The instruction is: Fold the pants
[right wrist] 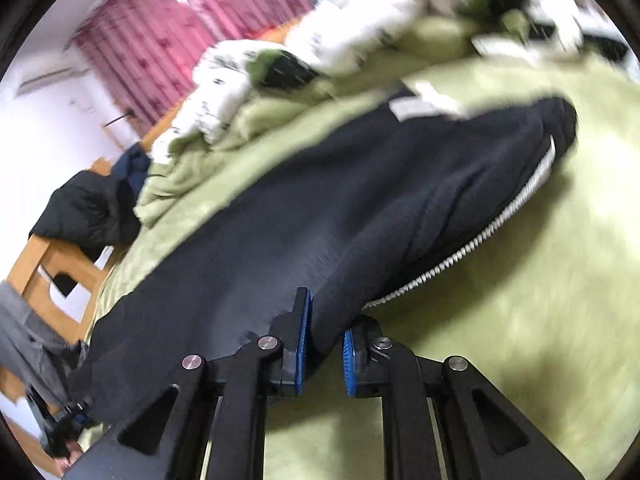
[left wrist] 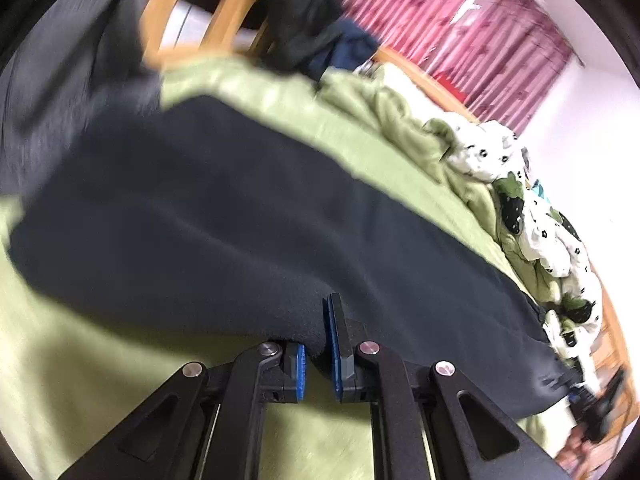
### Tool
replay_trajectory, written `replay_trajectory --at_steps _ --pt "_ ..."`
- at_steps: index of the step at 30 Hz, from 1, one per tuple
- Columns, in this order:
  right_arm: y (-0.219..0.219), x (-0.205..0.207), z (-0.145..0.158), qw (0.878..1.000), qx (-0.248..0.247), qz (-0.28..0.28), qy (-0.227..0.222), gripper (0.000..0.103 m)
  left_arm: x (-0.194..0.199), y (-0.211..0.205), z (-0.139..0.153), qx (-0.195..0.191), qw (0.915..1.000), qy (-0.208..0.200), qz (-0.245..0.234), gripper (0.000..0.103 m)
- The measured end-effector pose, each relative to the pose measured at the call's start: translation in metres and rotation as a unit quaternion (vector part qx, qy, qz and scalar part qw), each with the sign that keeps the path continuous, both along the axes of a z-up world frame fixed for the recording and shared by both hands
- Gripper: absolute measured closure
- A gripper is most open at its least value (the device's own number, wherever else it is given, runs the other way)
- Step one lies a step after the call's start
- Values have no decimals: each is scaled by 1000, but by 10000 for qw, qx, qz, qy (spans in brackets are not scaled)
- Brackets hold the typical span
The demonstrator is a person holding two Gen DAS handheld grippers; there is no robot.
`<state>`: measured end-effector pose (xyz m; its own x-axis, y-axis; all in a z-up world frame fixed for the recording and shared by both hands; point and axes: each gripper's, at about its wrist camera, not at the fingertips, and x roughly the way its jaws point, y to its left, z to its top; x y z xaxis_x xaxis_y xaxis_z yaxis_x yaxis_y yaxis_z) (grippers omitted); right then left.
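Dark navy pants [left wrist: 248, 216] lie stretched across a light green blanket [left wrist: 80, 364] on a bed. My left gripper [left wrist: 318, 344] is shut on the near edge of the pants, the fabric pinched between its blue pads. In the right wrist view the same pants [right wrist: 320, 216] run away from me, with a white striped side trim [right wrist: 492, 224] along the right edge. My right gripper [right wrist: 324, 340] is shut on the near edge of the pants beside that trim. The other gripper shows faintly at the far end of the pants in each view [left wrist: 600, 408] [right wrist: 64, 424].
A rumpled white and green patterned quilt [left wrist: 532, 216] is heaped along the far side of the bed [right wrist: 304, 40]. A wooden chair [left wrist: 200, 12] with dark clothes over it stands at the bed's end [right wrist: 52, 272]. Pink curtains [left wrist: 460, 28] hang behind.
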<state>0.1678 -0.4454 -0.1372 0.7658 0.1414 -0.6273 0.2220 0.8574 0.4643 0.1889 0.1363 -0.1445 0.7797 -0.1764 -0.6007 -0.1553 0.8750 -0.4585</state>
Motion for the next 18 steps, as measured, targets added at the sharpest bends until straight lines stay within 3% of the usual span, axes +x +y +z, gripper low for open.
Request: replay_trajectory --at_steps 4,9,13,18 --pt "0 29 38 9992 -53 170 -370 89 28 -9 40 366 9985 -392 131 93" --pt "5 101 56 9973 -334 442 -476 89 84 -16 55 836 9950 -511 174 93" --pt "14 156 47 9961 -627 448 -440 89 142 -20 40 993 9946 -200 226 93" --pt "24 210 5 9967 -751 294 15 83 195 -23 5 1140 9926 377 186 89"
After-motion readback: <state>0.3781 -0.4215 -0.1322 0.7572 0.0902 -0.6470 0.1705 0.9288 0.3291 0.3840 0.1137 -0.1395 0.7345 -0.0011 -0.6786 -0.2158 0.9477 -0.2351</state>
